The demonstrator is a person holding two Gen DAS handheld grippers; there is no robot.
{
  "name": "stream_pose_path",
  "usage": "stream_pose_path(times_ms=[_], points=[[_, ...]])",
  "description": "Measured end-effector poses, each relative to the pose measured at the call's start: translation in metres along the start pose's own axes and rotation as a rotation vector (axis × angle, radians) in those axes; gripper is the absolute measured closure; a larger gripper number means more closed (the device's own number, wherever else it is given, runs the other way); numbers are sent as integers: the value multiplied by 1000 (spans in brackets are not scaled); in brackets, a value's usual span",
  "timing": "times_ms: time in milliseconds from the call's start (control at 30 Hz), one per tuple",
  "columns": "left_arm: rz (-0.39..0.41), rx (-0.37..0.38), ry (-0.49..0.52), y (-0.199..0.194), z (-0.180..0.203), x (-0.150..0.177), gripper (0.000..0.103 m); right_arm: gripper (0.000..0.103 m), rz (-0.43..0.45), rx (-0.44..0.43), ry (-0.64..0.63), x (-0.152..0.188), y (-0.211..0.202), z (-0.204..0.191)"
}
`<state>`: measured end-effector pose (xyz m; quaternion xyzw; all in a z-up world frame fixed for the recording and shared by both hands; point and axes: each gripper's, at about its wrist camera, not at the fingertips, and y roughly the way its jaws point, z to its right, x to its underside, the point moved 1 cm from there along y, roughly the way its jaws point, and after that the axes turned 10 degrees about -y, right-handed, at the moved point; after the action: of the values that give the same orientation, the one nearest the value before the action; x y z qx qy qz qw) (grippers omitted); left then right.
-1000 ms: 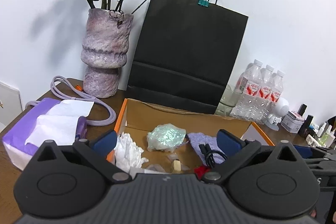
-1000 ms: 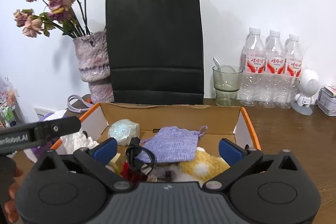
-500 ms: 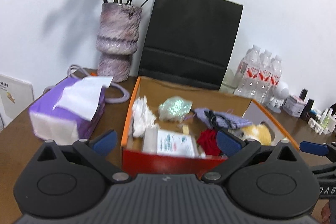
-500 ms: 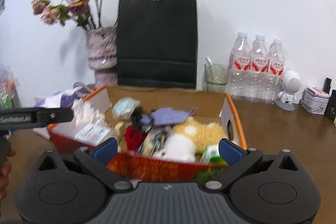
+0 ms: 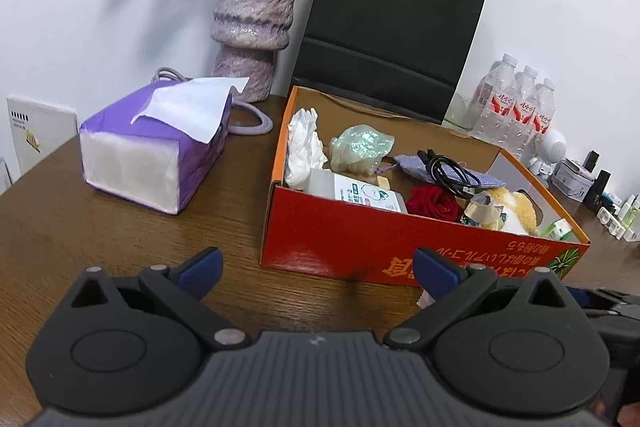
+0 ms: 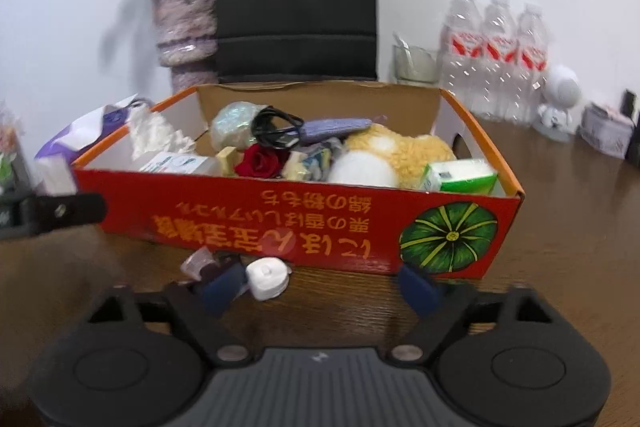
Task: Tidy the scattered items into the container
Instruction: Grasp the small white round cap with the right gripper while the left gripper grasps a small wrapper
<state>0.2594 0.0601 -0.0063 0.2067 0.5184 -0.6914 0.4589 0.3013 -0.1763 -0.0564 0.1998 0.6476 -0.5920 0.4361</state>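
Note:
A red and orange cardboard box (image 5: 332,227) (image 6: 240,219) stands on the wooden table, filled with a red rose (image 5: 434,203), a black cable (image 5: 448,173), a purple pouch (image 6: 332,129), a plush toy (image 6: 392,151), tissue and small packs. In the right wrist view a white round case (image 6: 267,277) and a small brownish item (image 6: 200,261) lie on the table in front of the box. My right gripper (image 6: 320,287) is open and empty, just before them. My left gripper (image 5: 316,267) is open and empty, in front of the box's left corner.
A purple tissue pack (image 5: 156,147) lies left of the box. Behind stand a vase with dried flowers (image 5: 252,27), a black paper bag (image 5: 388,43), a glass (image 6: 414,63), water bottles (image 6: 496,59), a white robot figure (image 6: 558,103) and small items at far right.
Both grippers have pulled back and lowered from above the box to in front of it. The two small items on the table have come into the right wrist view.

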Motion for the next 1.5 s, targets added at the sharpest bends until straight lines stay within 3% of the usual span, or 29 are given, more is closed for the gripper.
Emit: stream_pose_path(times_ms=[200,467,533,567,800,1067,1333,1433,1500], points=[[-13,18,-3,0,1,1,0,41,-30,-38,85,-2,15,0],[-29,20,2,3,2,4,0,51,-34,4,-13,-3,20,-23],[-34,17,5,4,2,5,0,75,-23,-2,-45,-2,19,-28],[-36,14,8,5,2,6,0,78,-18,-22,-48,-3,18,-28],[-66,0,56,13,10,17,0,79,-11,-55,-35,3,8,-18],[-79,-5,196,23,46,39,0,79,-4,-39,34,12,-3,14],[-93,-57,224,46,81,51,0,79,13,-28,39,20,-14,40],[-105,-71,211,52,88,52,9,79,13,-27,42,22,-16,48],[-91,-96,212,53,93,54,23,79,13,-33,45,23,-17,52]])
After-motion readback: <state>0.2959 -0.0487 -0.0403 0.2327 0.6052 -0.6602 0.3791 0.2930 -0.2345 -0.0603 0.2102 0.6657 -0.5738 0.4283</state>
